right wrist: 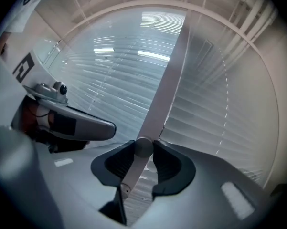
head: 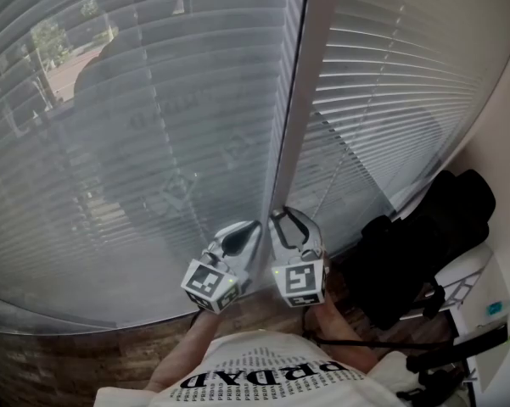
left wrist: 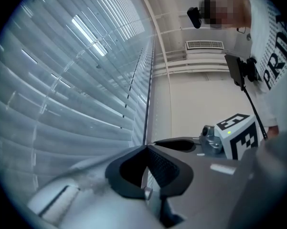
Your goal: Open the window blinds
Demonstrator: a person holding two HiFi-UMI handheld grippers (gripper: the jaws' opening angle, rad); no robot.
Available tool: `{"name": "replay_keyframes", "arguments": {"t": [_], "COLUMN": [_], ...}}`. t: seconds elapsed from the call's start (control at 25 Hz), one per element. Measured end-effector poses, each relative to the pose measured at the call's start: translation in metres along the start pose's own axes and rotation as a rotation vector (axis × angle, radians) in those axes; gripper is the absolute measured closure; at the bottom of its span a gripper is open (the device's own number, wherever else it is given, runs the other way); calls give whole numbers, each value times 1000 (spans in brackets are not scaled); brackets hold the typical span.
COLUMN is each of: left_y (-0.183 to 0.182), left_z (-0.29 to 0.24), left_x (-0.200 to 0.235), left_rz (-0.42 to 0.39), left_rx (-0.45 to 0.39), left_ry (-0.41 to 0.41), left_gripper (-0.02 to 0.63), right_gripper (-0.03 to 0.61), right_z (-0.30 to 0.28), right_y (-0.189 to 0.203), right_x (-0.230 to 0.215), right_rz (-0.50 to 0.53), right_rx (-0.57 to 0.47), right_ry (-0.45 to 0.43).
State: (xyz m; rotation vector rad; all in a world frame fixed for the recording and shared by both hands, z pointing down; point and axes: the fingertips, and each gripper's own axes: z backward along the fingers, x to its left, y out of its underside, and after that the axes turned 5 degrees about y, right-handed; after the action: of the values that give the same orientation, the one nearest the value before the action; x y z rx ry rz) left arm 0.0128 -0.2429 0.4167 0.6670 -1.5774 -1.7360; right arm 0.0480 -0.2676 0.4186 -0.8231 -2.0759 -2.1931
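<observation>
1. The right gripper [right wrist: 144, 150] is closed on the right rod [right wrist: 130, 174], whose rounded part is pinched between the pad tips.
2. The left gripper [left wrist: 146, 148] is drawn to a point at its tips. The left rod [left wrist: 144, 175], slim and pale, appears to be clamped between its pads.
3. Both rods are held just beside the window post [head: 293, 117], between the left blind [head: 136, 142] and the right blind [head: 399, 83]. The slats of both blinds lie nearly flat against the glass.
4. The step in hand is judged to be twisting. Each rod should be gripped firmly and rolled about its own length, without being pulled down or bent sideways. The slats should be watched for tilting.
5. The rods' upper ends and the blinds' top rails are cut off. Trees outside are only dimly made out, and the dark bundle [head: 424, 244] at the right cannot be identified.
</observation>
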Motion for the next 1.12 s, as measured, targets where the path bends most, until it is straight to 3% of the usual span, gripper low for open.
{"name": "replay_keyframes", "arguments": {"t": [0.68,0.92,1.12], "left_y": [-2,-4,-4], "left_z": [0,0,1], "left_x": [2,3,5], "left_rz": [6,12,15], "left_rx": [-1,-10,-1], "left_ry": [-8,-11,-20], "left_gripper": [620,620,620], "right_gripper": [445,446,445], "right_z": [-2,-2,-3], "right_y": [5,6,7], "right_x": [-7,-9,-9], "right_rz": [-437,-508,-435], "right_rx": [2,0,0], "right_ry": [-7,-2,7]}}
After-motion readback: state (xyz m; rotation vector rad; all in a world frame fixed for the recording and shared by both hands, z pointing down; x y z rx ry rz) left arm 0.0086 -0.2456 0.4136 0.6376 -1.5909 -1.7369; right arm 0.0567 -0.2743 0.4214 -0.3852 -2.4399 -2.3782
